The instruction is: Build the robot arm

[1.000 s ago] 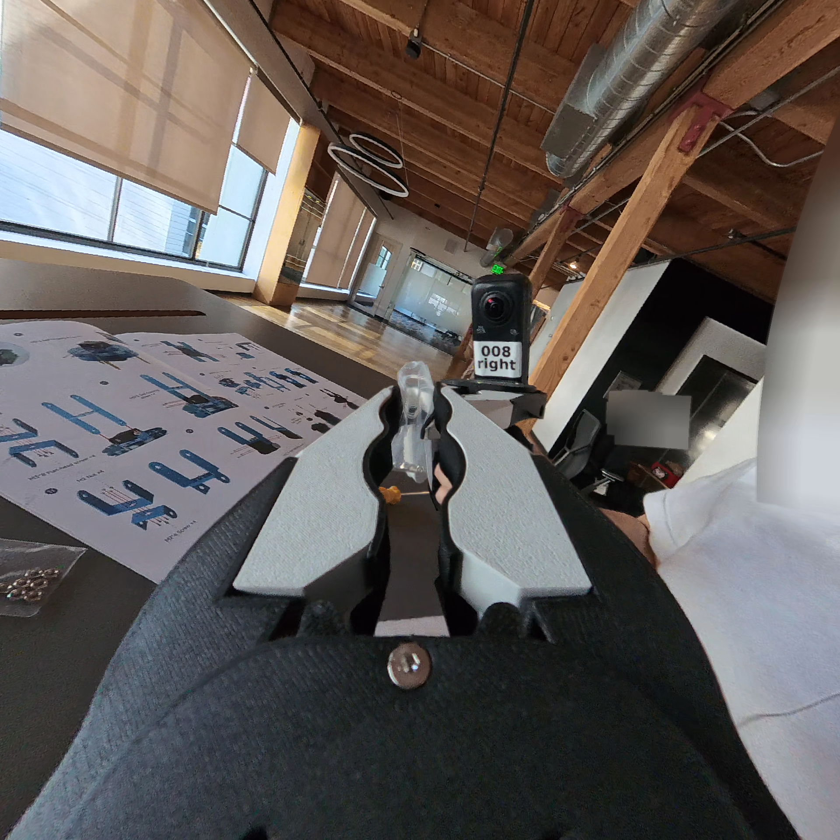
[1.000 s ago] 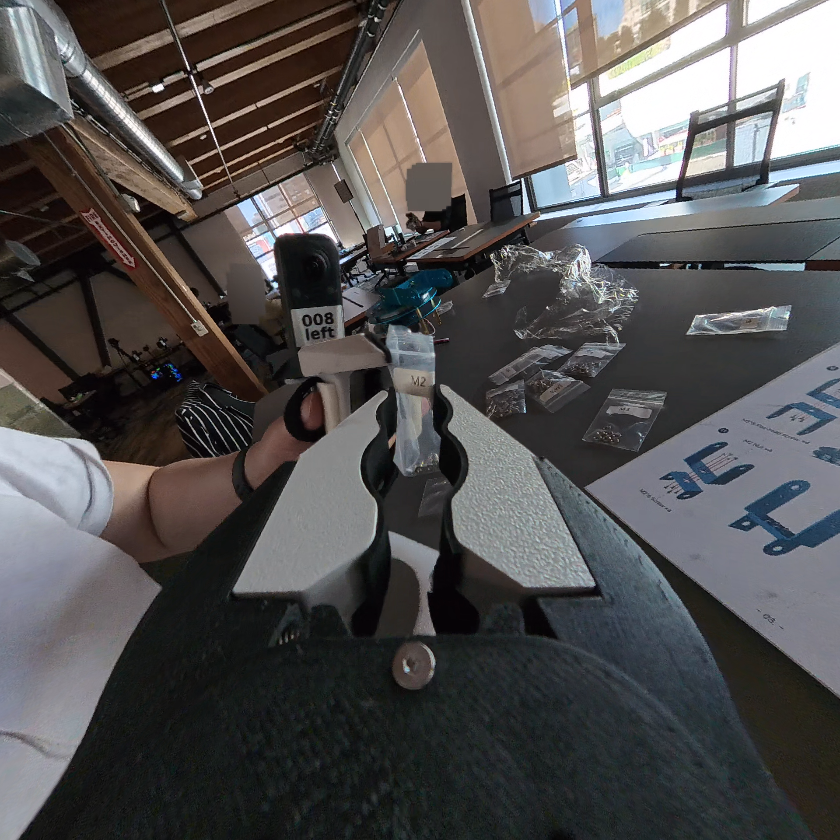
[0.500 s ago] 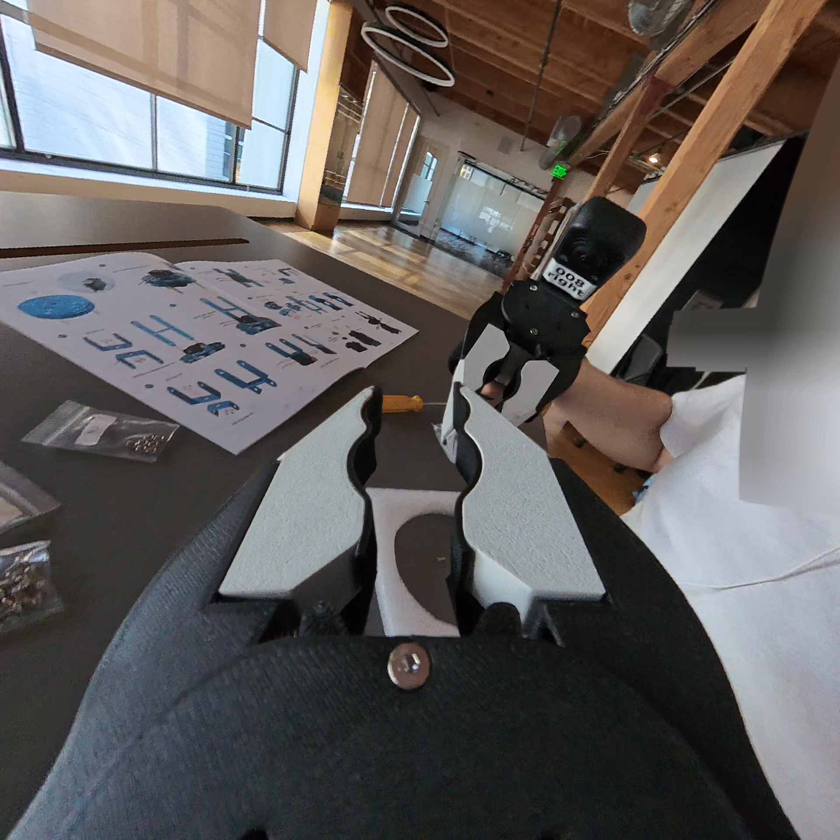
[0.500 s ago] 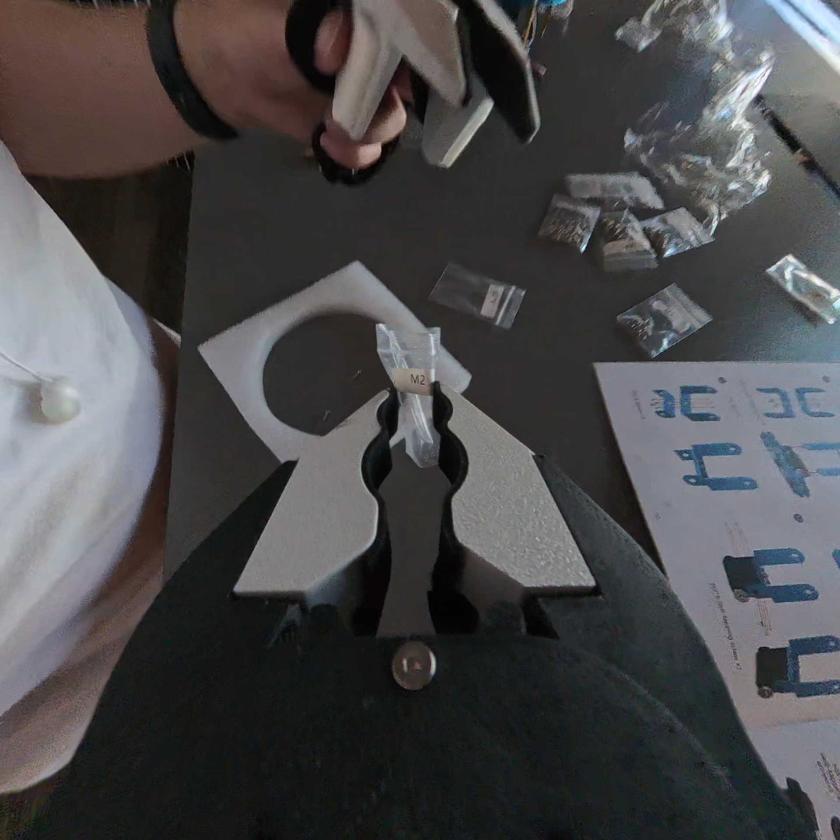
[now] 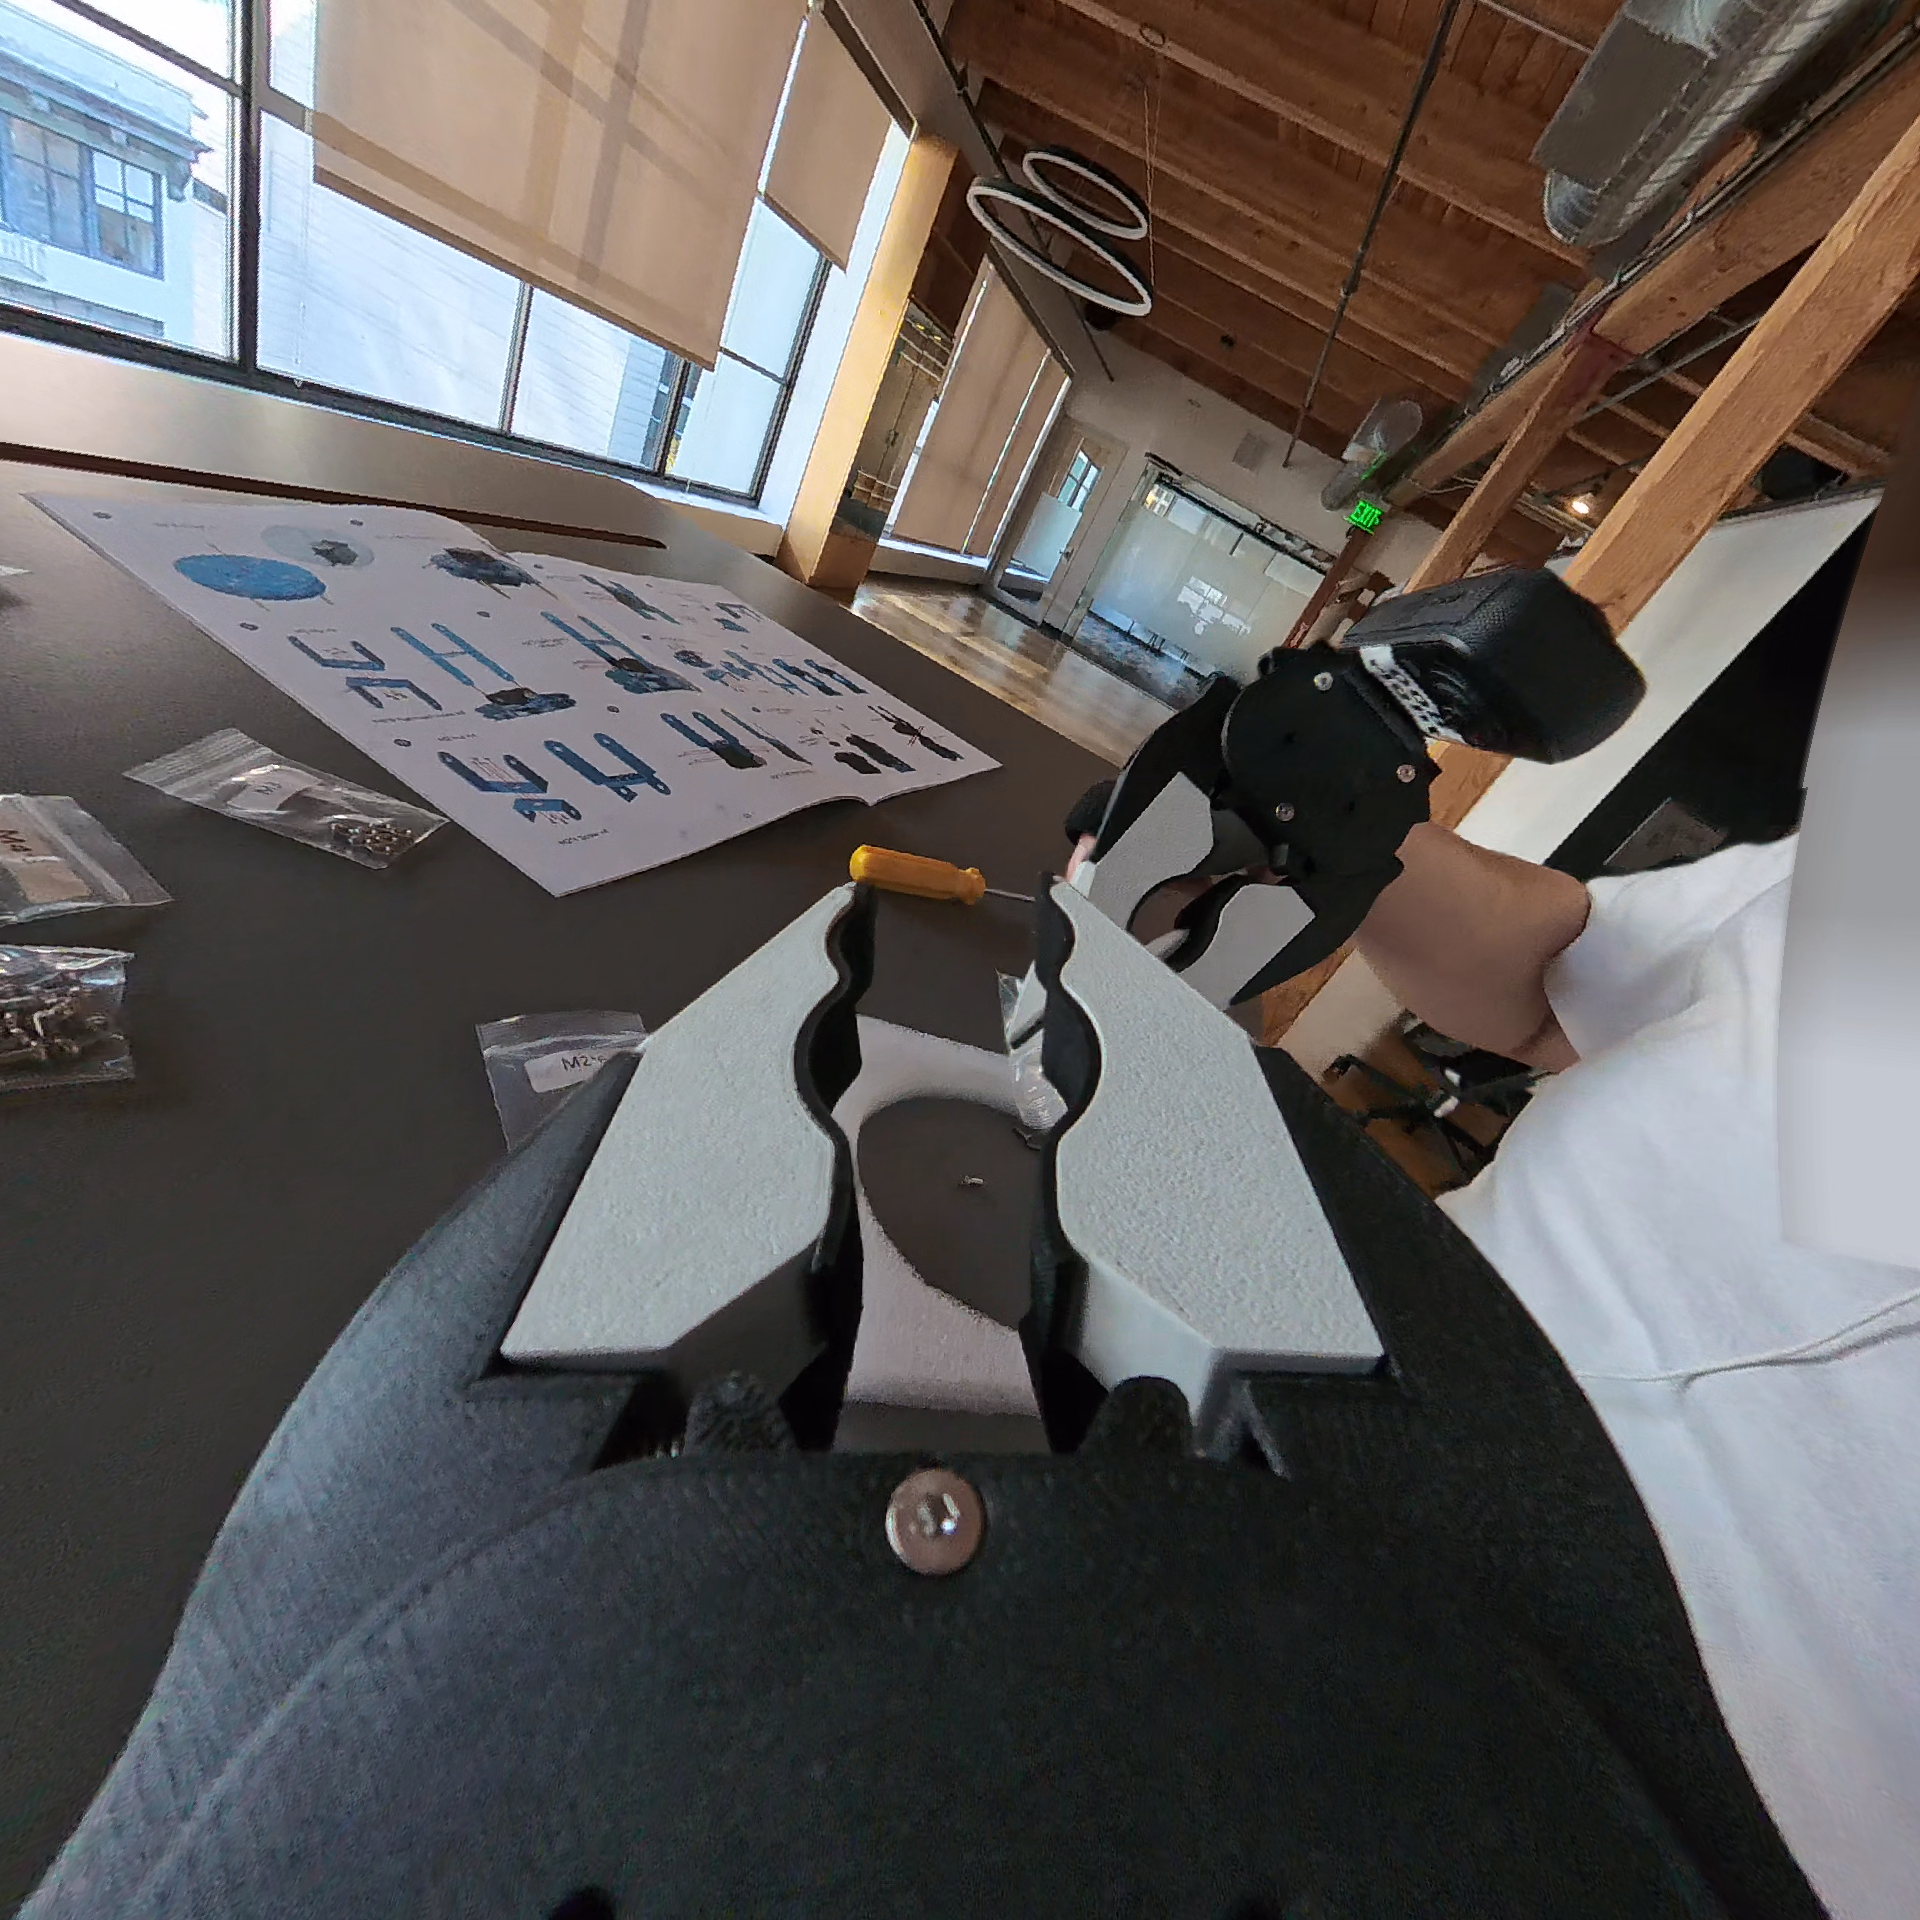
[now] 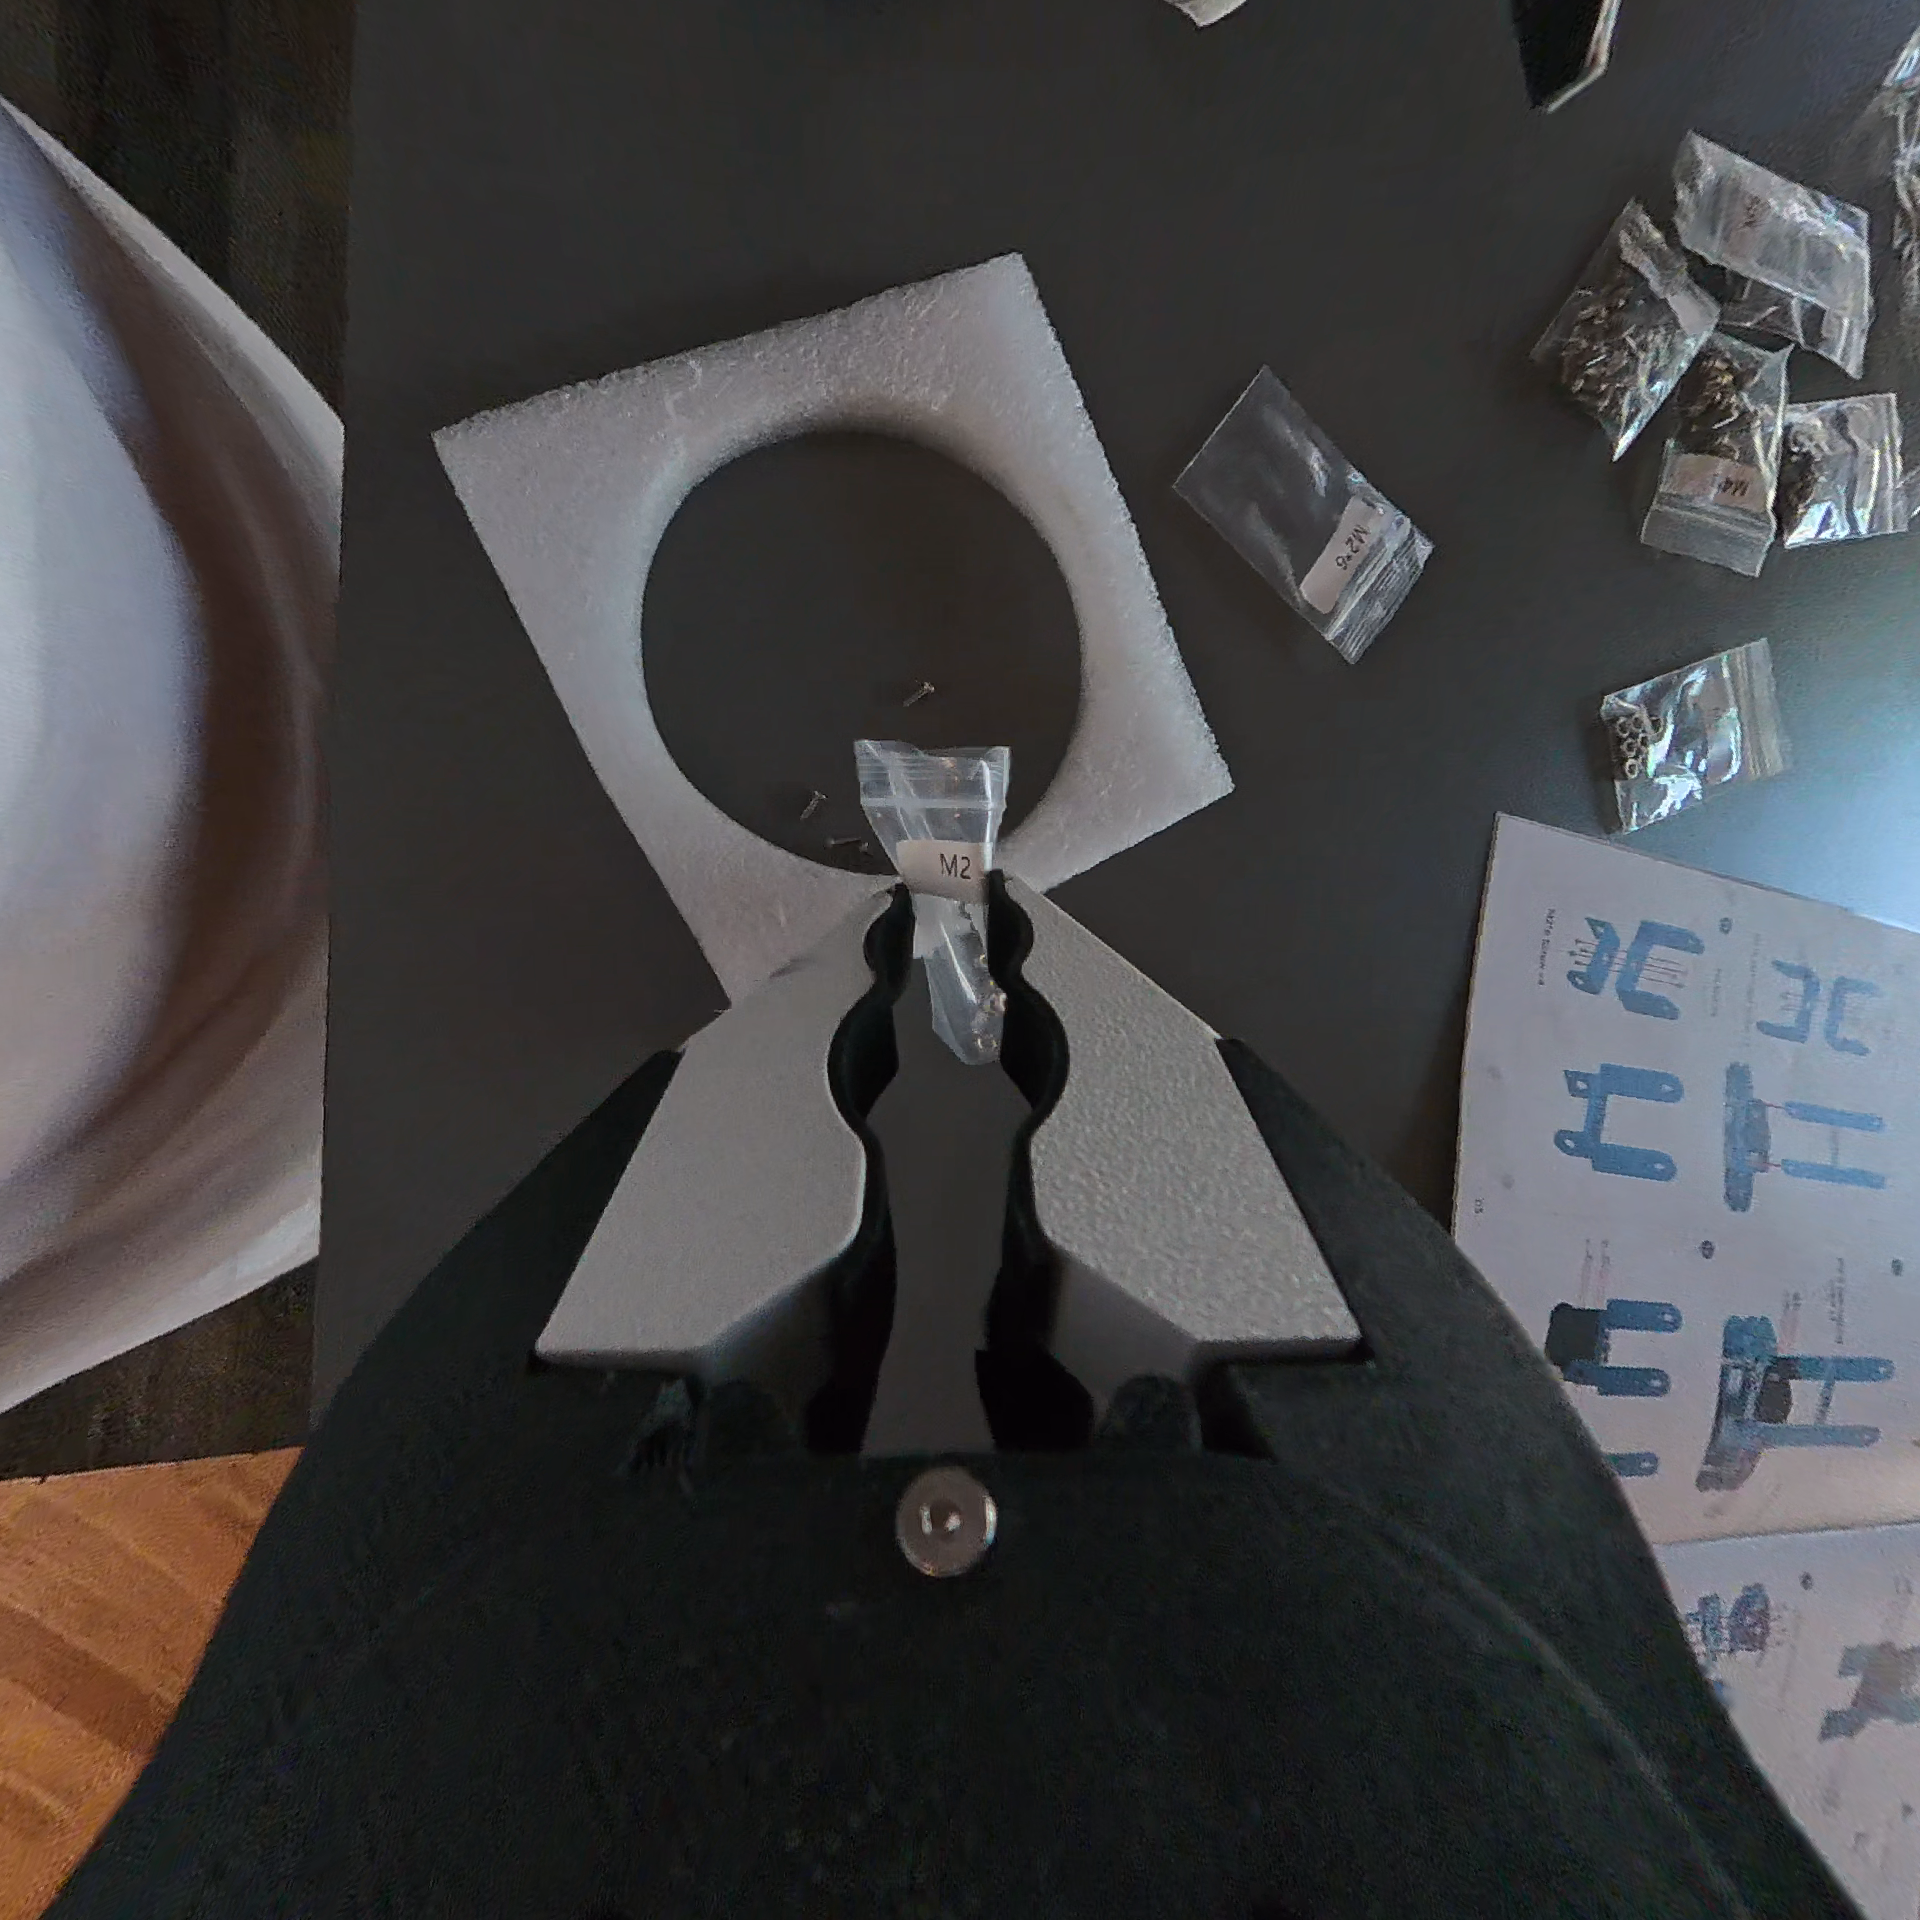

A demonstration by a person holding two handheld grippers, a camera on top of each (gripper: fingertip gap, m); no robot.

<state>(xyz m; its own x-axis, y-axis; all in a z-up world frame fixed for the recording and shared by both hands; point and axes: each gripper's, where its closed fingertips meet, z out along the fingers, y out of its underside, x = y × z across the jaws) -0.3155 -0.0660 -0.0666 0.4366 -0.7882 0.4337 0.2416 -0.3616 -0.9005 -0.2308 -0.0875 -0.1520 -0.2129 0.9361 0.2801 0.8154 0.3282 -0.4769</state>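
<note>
**Right gripper held screw bag over foam ring**

The right gripper (image 6: 943, 891) clenched a small clear zip bag with a white label (image 6: 940, 821), mouth down, over the white square foam pad with a round cut-out (image 6: 582, 468) on the dark tabletop (image 6: 727, 135). Loose tiny screws (image 6: 812, 801) lay inside the cut-out. The left gripper (image 5: 951, 914) hovered released, fingers empty.

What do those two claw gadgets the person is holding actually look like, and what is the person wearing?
Each is a chunky black textured plastic body with a silver screw at the centre and two pale grey wedge jaws lined with wavy black pads. The right gripper, seen from the left gripper, carries a small black camera bearing a white label. The person wears a white shirt.
</note>
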